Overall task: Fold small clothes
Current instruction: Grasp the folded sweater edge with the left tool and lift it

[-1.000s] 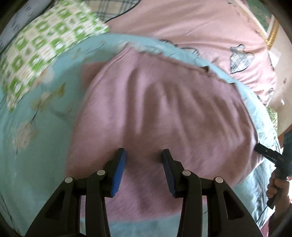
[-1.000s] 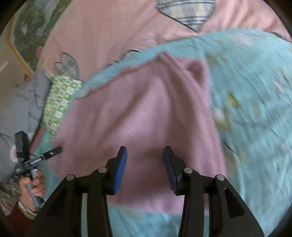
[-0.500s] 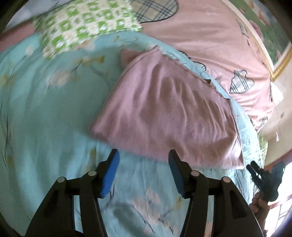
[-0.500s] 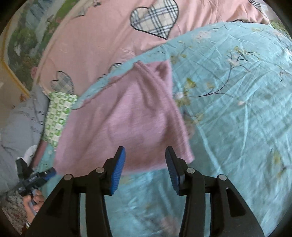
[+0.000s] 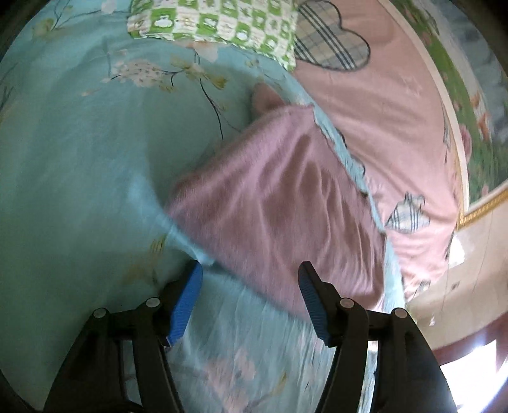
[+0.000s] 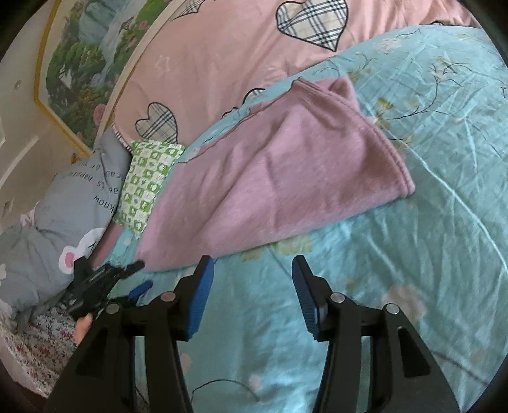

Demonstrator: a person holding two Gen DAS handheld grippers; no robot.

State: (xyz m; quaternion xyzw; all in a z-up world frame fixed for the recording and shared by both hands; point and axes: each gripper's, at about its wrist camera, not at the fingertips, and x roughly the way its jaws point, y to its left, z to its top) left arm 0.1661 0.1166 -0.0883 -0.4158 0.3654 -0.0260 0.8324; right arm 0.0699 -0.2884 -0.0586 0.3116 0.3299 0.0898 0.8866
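A pink knit garment (image 5: pixel 285 197) lies folded flat on the turquoise flowered sheet (image 5: pixel 79 159). My left gripper (image 5: pixel 250 270) hovers at its near edge. Its jaws are opening and the blue pads (image 5: pixel 185 301) touch no cloth. In the right wrist view the same garment (image 6: pixel 285 178) lies just beyond my right gripper (image 6: pixel 252 263). Its jaws are opening too, with only the sheet (image 6: pixel 412 254) showing between them. The left gripper (image 6: pixel 139 274) appears there at the garment's left corner, held by a hand (image 6: pixel 82 324).
A green checked pillow (image 5: pixel 216 22) (image 6: pixel 143 181) lies beside the garment. A pink quilt with plaid hearts (image 5: pixel 381 111) (image 6: pixel 238 47) covers the far side. A grey printed pillow (image 6: pixel 63 206) sits by the wall, where a framed landscape painting (image 6: pixel 79 63) hangs.
Both grippers have drawn back off the pink garment toward its near edge, and their jaws have widened. The left view has rolled. The garment stays on the sheet.
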